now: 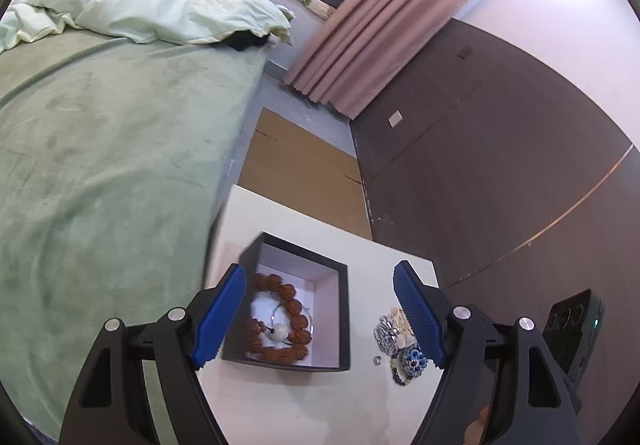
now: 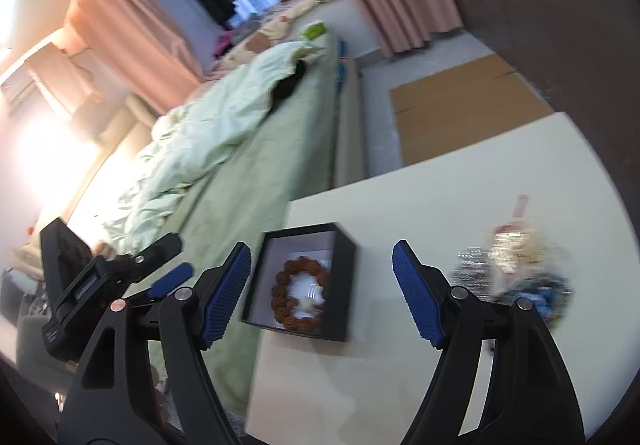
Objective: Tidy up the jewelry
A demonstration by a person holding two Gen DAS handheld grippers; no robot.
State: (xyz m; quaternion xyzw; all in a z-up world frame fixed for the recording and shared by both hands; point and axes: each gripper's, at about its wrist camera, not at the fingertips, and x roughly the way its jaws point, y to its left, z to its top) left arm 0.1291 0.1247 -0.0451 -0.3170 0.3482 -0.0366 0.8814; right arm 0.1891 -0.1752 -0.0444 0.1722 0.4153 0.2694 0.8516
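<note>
Both blue-padded tongs, left gripper and right gripper, gape wide and hold nothing above a white tabletop. A brown beaded bracelet already lies in the near black open box. To its right, loose jewellery pieces wait: probably light, small, slippery and snag-prone, best pinched singly at a firm edge.

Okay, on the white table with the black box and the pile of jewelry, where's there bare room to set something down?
Bare tabletop lies in front of the black box, and behind the box toward the far edge. It is crowded right of the box, around the jewelry pile.
</note>
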